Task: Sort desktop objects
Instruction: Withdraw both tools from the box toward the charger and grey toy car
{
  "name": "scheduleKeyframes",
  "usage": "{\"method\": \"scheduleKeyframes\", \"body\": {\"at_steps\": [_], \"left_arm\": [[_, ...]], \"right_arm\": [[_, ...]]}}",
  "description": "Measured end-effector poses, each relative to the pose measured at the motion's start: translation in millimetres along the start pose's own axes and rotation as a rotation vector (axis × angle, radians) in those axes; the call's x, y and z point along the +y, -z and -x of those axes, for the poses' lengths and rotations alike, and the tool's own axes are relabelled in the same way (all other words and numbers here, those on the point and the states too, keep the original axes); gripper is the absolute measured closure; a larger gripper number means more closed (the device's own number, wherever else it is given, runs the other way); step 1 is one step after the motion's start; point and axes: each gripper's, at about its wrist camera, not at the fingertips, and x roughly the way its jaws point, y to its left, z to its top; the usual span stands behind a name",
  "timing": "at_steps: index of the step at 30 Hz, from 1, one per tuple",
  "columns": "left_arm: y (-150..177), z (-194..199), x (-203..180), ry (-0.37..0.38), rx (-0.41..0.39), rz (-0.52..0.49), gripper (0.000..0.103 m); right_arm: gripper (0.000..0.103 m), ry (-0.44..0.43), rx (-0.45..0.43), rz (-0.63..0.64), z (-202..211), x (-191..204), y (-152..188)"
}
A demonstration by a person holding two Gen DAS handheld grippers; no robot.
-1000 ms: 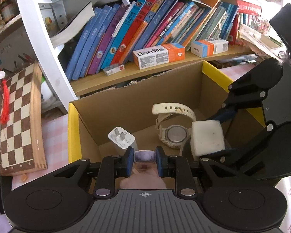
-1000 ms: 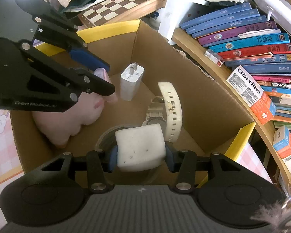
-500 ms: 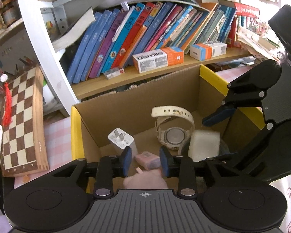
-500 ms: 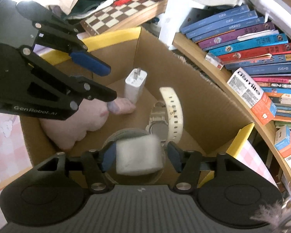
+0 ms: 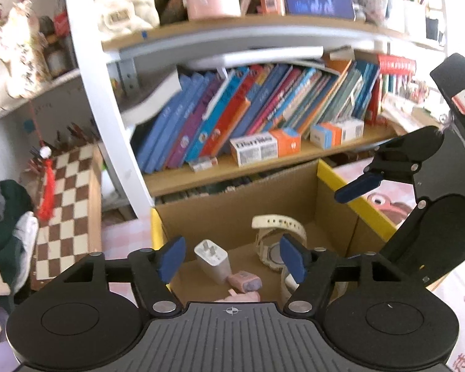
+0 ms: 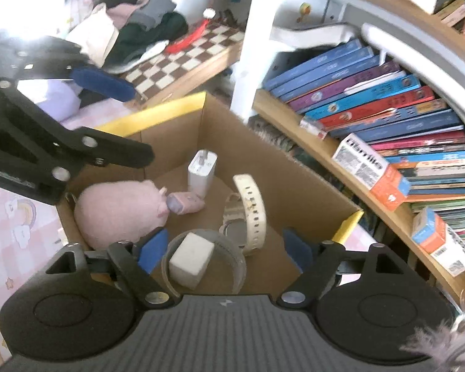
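A cardboard box (image 6: 272, 155) with yellow-edged flaps holds a pink plush pig (image 6: 117, 210), a small pink case (image 6: 186, 203), a white charger (image 6: 201, 172), a cream watch (image 6: 251, 214) and a white block (image 6: 190, 260) lying inside a grey ring. My left gripper (image 5: 231, 259) hangs above the box with its jaws opening and nothing between them; the pink case (image 5: 245, 280) lies below it on the box floor. My right gripper (image 6: 223, 252) is also above the box, jaws opening, with the white block loose beneath them.
A wooden shelf (image 5: 263, 167) of leaning books and small cartons runs behind the box. A chessboard (image 5: 68, 207) with a red tassel lies to the left, beside a heap of clothes (image 6: 145, 28). The desk has a pink patterned cover (image 6: 15, 232).
Both grippers let go and opened: the left released the pink case, the right dropped the white block into the grey ring. Both have risen out of the box.
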Motion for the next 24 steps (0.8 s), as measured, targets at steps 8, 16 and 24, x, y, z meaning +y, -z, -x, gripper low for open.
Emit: {"method": "scheduleKeyframes", "body": {"at_steps": [8,16,24], "left_arm": [[4,47,4,-0.007,-0.089,0.024,0.028],[21,78,9,-0.001,-0.111,0.032,0.024],[47,105,21,0.015,-0.103,0.064,0.023]], "right_arm": [[0.02,0.061,-0.081,-0.041,44,10,3],[0.019,0.125,-0.127,-0.114,85,27,14],[0.017,0.192,-0.138,-0.239,109,48,36]]}}
